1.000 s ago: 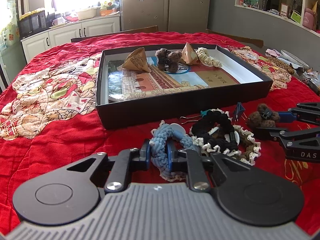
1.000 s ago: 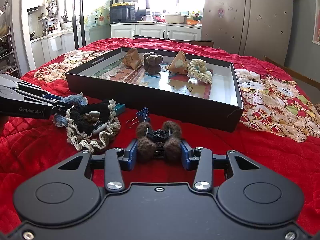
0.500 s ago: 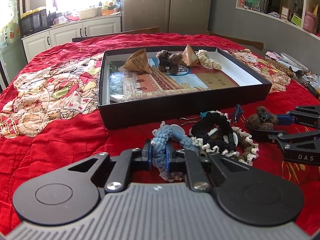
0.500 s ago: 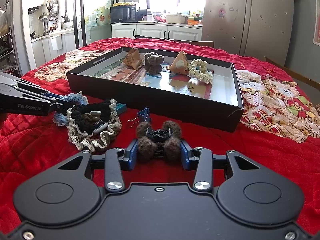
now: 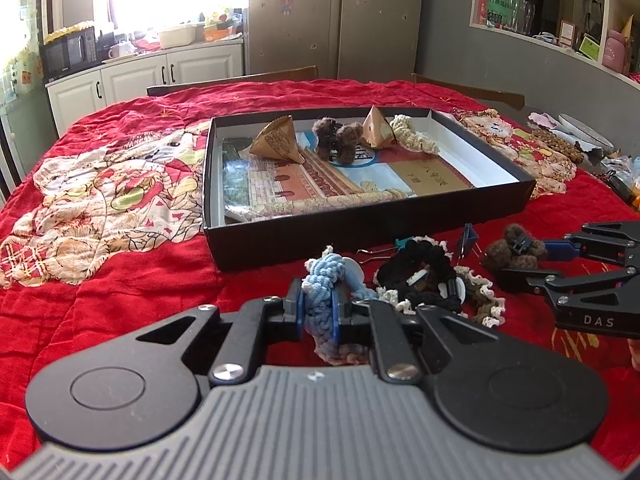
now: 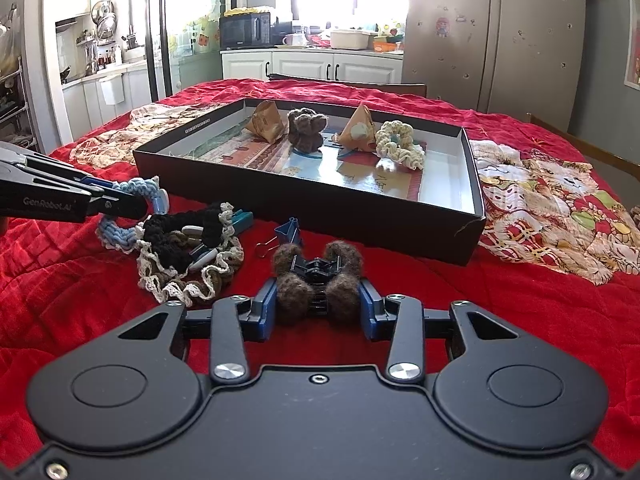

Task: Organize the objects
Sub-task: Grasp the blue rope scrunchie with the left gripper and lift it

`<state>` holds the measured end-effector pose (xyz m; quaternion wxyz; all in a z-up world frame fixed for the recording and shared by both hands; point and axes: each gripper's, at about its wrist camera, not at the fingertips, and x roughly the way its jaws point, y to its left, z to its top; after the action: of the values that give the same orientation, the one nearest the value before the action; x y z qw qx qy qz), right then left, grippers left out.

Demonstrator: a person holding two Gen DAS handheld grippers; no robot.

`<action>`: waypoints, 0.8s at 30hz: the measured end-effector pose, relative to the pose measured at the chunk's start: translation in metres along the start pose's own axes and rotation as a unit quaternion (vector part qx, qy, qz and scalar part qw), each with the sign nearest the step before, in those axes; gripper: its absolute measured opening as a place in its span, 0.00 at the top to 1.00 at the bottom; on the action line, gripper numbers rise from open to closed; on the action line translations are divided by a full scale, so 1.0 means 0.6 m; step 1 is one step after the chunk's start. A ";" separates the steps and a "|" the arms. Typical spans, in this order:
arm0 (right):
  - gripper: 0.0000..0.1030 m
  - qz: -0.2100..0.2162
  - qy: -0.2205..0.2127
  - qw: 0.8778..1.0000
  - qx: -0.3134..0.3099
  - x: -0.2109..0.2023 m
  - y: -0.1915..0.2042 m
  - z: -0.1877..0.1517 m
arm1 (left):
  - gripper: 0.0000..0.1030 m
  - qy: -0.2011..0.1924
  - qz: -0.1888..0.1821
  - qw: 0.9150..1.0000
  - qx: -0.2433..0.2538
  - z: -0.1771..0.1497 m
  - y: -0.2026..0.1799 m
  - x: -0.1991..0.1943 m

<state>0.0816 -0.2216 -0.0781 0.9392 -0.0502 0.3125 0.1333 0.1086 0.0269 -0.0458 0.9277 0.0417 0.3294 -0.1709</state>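
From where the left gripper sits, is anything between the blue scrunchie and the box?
Only the box's near wall. The left gripper is shut on the blue scrunchie, and bare red cloth lies between them. It would probably need lifting over the wall.

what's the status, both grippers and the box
Left gripper shut on blue crocheted scrunchie. Right gripper shut on brown fuzzy hair claw. Black shallow box ahead, open; its near wall stands between both loads and the inside.
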 end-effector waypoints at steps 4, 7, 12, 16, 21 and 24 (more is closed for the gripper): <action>0.63 0.001 -0.003 1.000 0.001 -0.003 -0.001 0.001 | 0.85 -0.005 0.000 1.000 0.002 0.004 -0.003 -0.006; 0.63 0.003 -0.005 1.000 0.002 -0.006 -0.001 0.001 | 0.85 -0.007 -0.001 1.000 0.003 0.006 -0.005 -0.010; 0.63 0.004 -0.008 1.000 0.003 -0.009 -0.002 0.004 | 0.85 -0.011 -0.003 1.000 0.005 0.010 -0.007 -0.016; 0.63 0.005 -0.012 1.000 0.006 -0.013 -0.004 0.007 | 0.85 -0.015 -0.004 1.000 0.005 0.013 -0.008 -0.020; 0.63 0.006 -0.017 1.000 0.007 -0.019 -0.004 0.010 | 0.85 -0.018 -0.006 1.000 0.007 0.016 -0.010 -0.023; 0.63 0.006 -0.020 1.000 0.008 -0.023 -0.005 0.012 | 0.85 -0.020 -0.007 1.000 0.008 0.018 -0.012 -0.025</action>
<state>0.0761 -0.2263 -0.0642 0.9447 -0.0382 0.2952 0.1375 0.1014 0.0223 -0.0278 0.9324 0.0438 0.3099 -0.1806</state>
